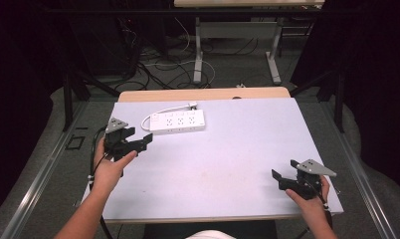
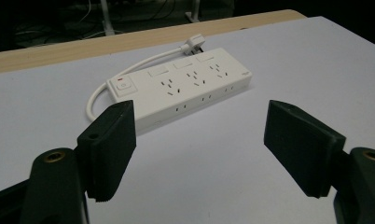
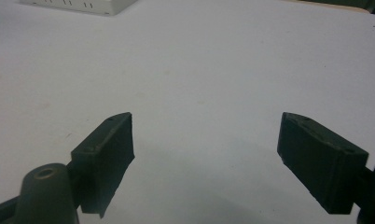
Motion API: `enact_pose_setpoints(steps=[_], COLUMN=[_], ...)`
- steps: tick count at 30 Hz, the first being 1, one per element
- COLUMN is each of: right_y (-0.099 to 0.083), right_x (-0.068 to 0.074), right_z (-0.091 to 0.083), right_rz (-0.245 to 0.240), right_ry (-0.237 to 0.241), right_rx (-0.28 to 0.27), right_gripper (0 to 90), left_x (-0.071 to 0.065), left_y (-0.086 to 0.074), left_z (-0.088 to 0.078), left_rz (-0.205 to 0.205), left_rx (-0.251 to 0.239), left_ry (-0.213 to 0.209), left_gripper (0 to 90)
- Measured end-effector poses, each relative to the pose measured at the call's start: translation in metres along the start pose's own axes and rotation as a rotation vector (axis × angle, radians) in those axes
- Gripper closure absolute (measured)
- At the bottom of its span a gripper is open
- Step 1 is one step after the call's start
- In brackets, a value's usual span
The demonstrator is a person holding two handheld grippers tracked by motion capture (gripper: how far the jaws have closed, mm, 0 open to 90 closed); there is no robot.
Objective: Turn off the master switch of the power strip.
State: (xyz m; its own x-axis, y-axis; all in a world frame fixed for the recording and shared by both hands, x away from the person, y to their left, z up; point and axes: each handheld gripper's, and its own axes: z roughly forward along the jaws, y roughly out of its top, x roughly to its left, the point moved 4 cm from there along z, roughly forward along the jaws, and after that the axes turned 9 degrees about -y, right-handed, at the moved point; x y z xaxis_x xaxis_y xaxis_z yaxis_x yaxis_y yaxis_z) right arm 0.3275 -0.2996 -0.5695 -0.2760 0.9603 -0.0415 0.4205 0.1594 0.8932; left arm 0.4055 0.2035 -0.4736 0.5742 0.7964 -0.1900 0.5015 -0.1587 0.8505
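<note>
White-topped table, dark cabled floor behind. White power strip lies flat at the far left, cord looped behind it, plug resting at the far side. Left gripper is held near it — jaws apart, nothing between. Right gripper is parked near right, jaws wide, empty. Risk judged: strip could be pushed or skid if clamped off-centre, cord snagged. Small mark on the strip's corner — unreadable.

The power strip looks smooth glossy white plastic; the table has a matt pale surface with a wooden edge.
</note>
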Motion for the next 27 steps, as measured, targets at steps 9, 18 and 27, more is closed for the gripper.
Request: enact_pose_setpoints(steps=[9, 18, 27], right_y=[0.000, 0.000, -0.001], right_x=[-0.001, -0.001, -0.001], right_z=[0.000, 0.001, 0.001], right_rz=[-0.009, -0.017, -0.021], right_ry=[-0.001, 0.011, 0.008], right_rx=[-0.004, -0.005, 0.004], right_gripper=[17.6, 17.6, 17.3], left_x=[0.002, 0.009, 0.014], left_y=[0.017, 0.031, 0.043], left_z=[0.008, 0.015, 0.024], left_rz=[-0.016, -0.027, -0.068], left_rx=[-0.005, -0.004, 0.039], left_ry=[0.002, 0.017, 0.014], left_gripper=[30.7, 34.8, 42.7])
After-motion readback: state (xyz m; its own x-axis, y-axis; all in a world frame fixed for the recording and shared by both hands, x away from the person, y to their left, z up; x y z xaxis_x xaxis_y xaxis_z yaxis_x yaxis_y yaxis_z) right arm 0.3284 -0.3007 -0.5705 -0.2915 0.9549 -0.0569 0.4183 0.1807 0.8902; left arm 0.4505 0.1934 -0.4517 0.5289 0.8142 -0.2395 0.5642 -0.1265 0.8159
